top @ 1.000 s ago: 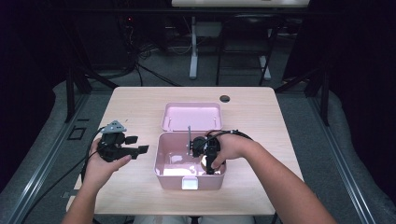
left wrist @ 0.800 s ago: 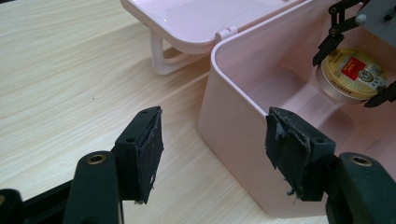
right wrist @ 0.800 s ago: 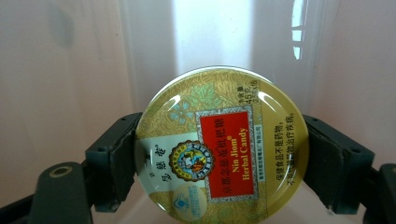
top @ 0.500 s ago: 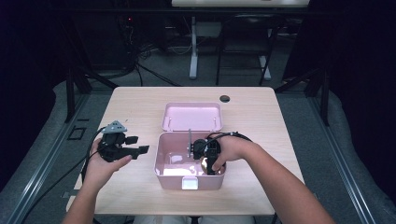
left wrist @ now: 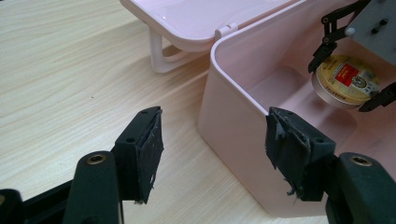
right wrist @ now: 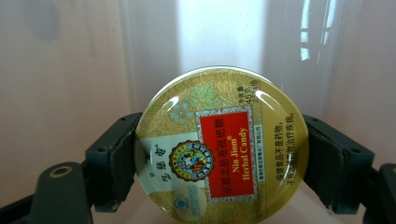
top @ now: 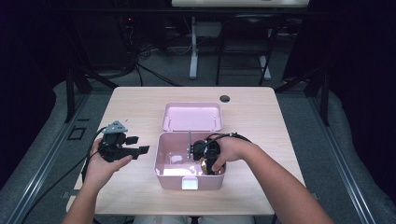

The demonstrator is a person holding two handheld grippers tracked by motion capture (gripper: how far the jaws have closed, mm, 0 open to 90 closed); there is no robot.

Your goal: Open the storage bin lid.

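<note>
My right gripper (right wrist: 219, 154) jaws pinching candy tin (right wrist: 222, 144) inside pink box (top: 161, 163); left gripper (left wrist: 212, 154) jaws spread, at box's 9 o'clock over desk (top: 261, 116)

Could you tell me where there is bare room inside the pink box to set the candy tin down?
The pink box has bare floor in its left half, between its left wall and the right gripper holding the candy tin. The right half is crowded by that gripper. Outside, tabletop lies bare right of the lid.
</note>
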